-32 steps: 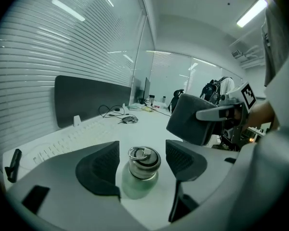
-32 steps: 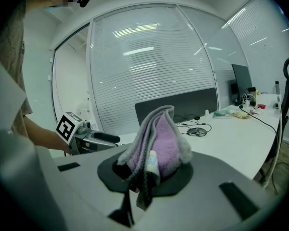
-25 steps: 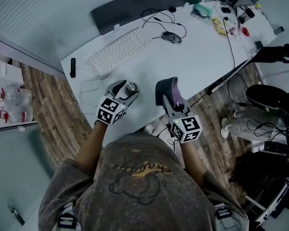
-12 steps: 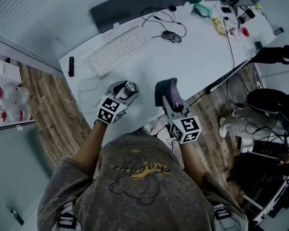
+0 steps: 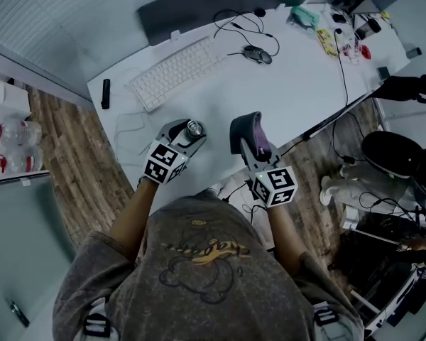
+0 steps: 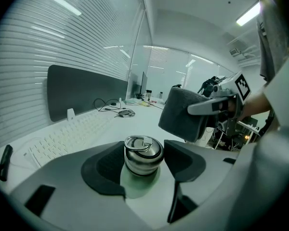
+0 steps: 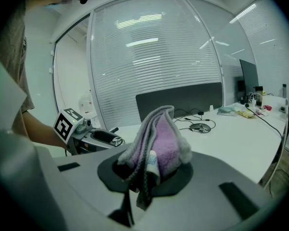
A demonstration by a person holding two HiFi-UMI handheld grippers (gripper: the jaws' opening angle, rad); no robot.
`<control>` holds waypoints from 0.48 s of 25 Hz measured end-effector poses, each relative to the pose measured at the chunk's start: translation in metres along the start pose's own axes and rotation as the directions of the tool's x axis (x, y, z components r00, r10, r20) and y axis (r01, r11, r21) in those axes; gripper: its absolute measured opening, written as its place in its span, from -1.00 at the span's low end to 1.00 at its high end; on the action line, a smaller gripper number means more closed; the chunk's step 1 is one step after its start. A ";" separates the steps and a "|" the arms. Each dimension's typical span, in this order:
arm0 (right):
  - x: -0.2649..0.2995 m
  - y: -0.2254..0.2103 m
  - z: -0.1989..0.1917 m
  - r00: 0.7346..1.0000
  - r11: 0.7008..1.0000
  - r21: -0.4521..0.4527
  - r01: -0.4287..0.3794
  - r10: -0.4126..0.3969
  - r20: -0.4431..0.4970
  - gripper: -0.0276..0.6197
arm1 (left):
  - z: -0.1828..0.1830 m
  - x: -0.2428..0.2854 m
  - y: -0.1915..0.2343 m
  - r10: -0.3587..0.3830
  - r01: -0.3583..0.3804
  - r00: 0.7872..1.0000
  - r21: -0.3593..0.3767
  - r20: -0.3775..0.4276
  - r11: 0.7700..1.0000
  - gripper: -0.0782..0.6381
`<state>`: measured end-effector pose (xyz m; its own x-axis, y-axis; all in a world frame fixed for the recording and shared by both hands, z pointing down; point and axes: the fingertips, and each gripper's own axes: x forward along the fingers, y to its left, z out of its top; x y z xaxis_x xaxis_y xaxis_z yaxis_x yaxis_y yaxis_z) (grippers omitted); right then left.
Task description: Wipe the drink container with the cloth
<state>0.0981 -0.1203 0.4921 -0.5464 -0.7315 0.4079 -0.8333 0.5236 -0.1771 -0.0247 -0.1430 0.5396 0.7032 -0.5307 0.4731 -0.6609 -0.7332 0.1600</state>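
A steel drink container (image 6: 143,153) with a ring-pull lid stands upright between the pads of my left gripper (image 6: 144,165). The jaws are closing and both pads look to touch its sides. From the head view the container (image 5: 192,128) and left gripper (image 5: 187,133) sit over the front of the white desk (image 5: 284,91). My right gripper (image 7: 151,170) is shut on a folded grey and purple cloth (image 7: 159,138). The cloth (image 5: 246,130) is a short way to the right of the container and not touching it. The cloth (image 6: 183,119) also shows in the left gripper view.
A white keyboard (image 5: 174,73) and a mouse (image 5: 255,55) with cables lie further back on the desk. A dark screen panel (image 5: 220,2) stands along the far edge. Small clutter (image 5: 341,30) fills the far right end. A black marker (image 5: 105,94) lies at the left.
Both grippers keep their places with the container and the cloth in them. Only the head view shifts slightly.
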 end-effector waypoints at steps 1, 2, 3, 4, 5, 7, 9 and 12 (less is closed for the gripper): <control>0.005 -0.001 0.002 1.000 1.000 -0.015 -0.011 0.011 -0.007 -0.74 | 0.000 0.000 0.000 -0.001 0.001 1.000 -0.001 0.000 1.000 -0.03; 0.010 -0.002 0.004 1.000 0.999 -0.033 -0.024 0.024 -0.013 -0.74 | 0.001 0.000 0.000 -0.002 0.002 1.000 -0.003 0.000 1.000 -0.03; 0.015 -0.002 0.006 0.999 0.998 -0.052 -0.039 0.038 -0.021 -0.74 | 0.001 0.000 0.000 -0.003 0.003 1.000 -0.005 0.001 1.000 -0.04; 0.021 -0.003 0.009 0.998 0.996 -0.071 -0.056 0.054 -0.028 -0.75 | 0.001 0.000 -0.001 -0.004 0.004 1.000 -0.007 0.003 1.000 -0.04; 0.028 -0.004 0.010 0.997 0.993 -0.090 -0.073 0.070 -0.037 -0.74 | 0.001 0.000 -0.001 -0.005 0.005 1.000 -0.009 0.005 1.000 -0.04; 0.044 -0.004 0.013 0.992 0.985 -0.130 -0.114 0.107 -0.062 -0.74 | 0.000 0.001 -0.001 -0.007 0.007 1.000 -0.016 0.008 1.000 -0.04; 0.061 -0.001 0.014 0.984 0.971 -0.172 -0.164 0.151 -0.091 -0.74 | 0.000 0.001 -0.002 -0.010 0.010 1.000 -0.026 0.012 1.000 -0.04; 0.087 0.008 0.015 0.964 0.938 -0.236 -0.252 0.223 -0.142 -0.74 | -0.001 0.002 -0.002 -0.016 0.017 1.000 -0.039 0.020 0.999 -0.04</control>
<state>0.0425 -0.1864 0.5132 -0.7010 -0.5269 0.4806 -0.6246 0.7788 -0.0572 -0.0223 -0.1421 0.5406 0.7189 -0.5274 0.4528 -0.6587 -0.7249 0.2015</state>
